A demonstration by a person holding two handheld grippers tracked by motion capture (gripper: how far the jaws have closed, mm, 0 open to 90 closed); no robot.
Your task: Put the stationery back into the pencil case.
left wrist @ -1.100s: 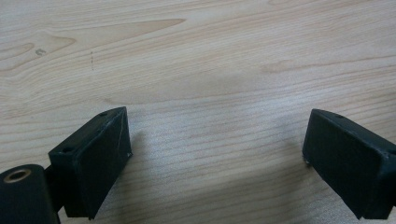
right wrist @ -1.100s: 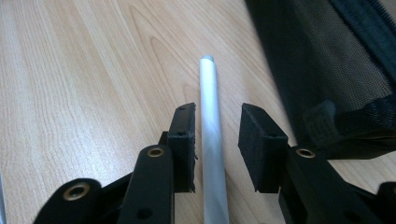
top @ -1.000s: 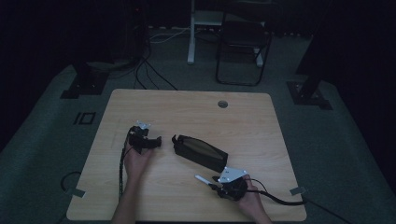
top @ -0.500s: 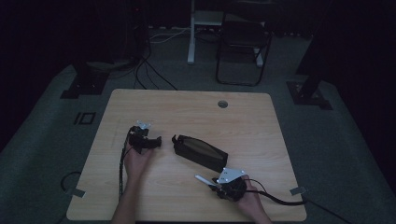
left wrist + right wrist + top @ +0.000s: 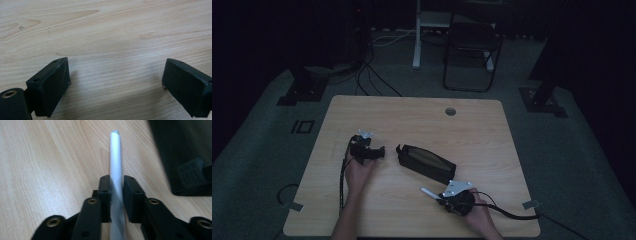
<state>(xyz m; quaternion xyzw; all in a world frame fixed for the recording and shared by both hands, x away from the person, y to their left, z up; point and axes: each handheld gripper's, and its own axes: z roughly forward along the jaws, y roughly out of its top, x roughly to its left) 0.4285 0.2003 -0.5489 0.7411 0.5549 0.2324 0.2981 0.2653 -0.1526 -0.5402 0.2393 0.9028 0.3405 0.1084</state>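
A white pen [image 5: 115,162] lies lengthwise between the jaws of my right gripper [image 5: 116,183], which have just been closing and now press on it from both sides. From above, the right gripper [image 5: 443,196] sits near the table's front right with the pen [image 5: 428,192] sticking out to its left. A black mesh pouch [image 5: 427,162] lies in the middle of the table, and its corner [image 5: 185,157] is at the right in the right gripper view. My left gripper [image 5: 382,151] rests left of the pouch, and its jaws [image 5: 115,82] stand wide apart over bare wood.
The wooden table [image 5: 412,120] has a round cable hole [image 5: 450,111] near its far edge. A folding chair [image 5: 472,45] and stand bases [image 5: 299,90] are on the dark floor beyond. Cables trail from both grippers toward the front edge.
The right gripper's jaws have drawn in on the white pen. Both hands and the pouch stay where they were.
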